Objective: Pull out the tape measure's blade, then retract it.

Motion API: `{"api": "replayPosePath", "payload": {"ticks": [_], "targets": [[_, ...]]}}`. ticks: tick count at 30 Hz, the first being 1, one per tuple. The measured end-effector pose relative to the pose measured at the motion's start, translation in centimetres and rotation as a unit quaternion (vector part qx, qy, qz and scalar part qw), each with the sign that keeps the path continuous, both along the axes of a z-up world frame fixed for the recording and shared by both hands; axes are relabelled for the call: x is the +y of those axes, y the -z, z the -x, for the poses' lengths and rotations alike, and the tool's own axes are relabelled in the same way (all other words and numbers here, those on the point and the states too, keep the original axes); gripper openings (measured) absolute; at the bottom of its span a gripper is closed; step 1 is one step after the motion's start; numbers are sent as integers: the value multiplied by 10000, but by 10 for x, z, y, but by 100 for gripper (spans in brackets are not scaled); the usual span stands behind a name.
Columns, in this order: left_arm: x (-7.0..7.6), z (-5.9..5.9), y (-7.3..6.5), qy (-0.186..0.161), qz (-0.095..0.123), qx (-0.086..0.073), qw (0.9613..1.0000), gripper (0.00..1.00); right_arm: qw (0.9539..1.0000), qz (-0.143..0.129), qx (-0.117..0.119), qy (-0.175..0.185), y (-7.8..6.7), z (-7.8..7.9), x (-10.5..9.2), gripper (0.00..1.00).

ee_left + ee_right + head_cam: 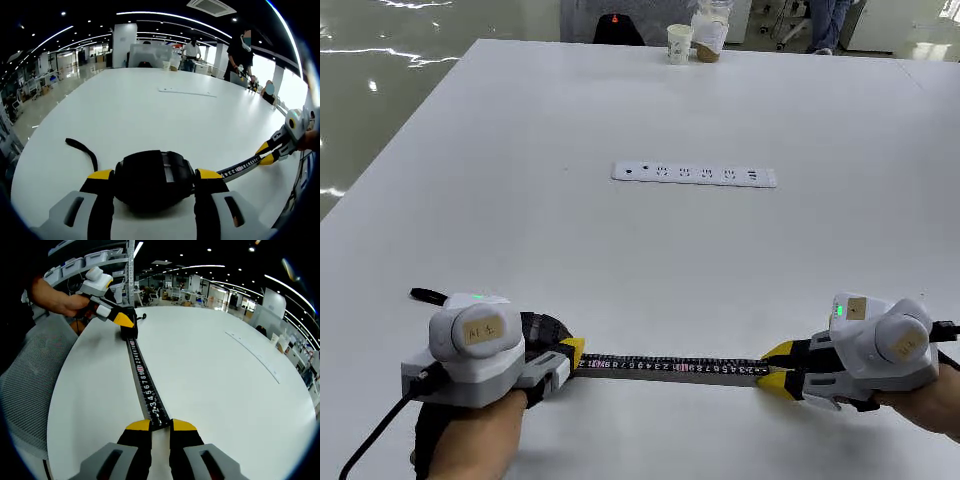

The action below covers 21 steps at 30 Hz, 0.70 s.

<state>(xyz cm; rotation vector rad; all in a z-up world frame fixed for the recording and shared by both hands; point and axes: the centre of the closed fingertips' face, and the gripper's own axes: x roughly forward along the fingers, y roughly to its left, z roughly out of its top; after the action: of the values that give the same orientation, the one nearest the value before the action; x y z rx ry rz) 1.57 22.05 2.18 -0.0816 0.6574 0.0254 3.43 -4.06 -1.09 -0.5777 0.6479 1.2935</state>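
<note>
Beneath both grippers spread a white table, the largest thing present. Well ahead of the two tools, a white power strip lay flat on it, crosswise to them. The left gripper gripped the black tape measure, with one yellow-tipped jaw pressed against each side of its case. The right gripper was held well apart from the left, its jaws narrowed to a slit and pinching the free end of the blade. From those tips the blade ran straight back to the case in the left gripper, numbered face up and low over the table. Just beside the left gripper, on its outer side, a thin black strap lay on the table. Far beyond both tools, a paper cup stood at the table's far edge.
</note>
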Motion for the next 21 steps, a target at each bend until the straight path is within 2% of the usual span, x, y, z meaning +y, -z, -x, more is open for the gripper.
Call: {"api": "replayPosePath", "payload": {"ticks": [21], "targets": [[0, 0, 1, -66, -92, 73, 9999, 59, 10000, 13, -21, -43, 1, 0, -2, 8]]}}
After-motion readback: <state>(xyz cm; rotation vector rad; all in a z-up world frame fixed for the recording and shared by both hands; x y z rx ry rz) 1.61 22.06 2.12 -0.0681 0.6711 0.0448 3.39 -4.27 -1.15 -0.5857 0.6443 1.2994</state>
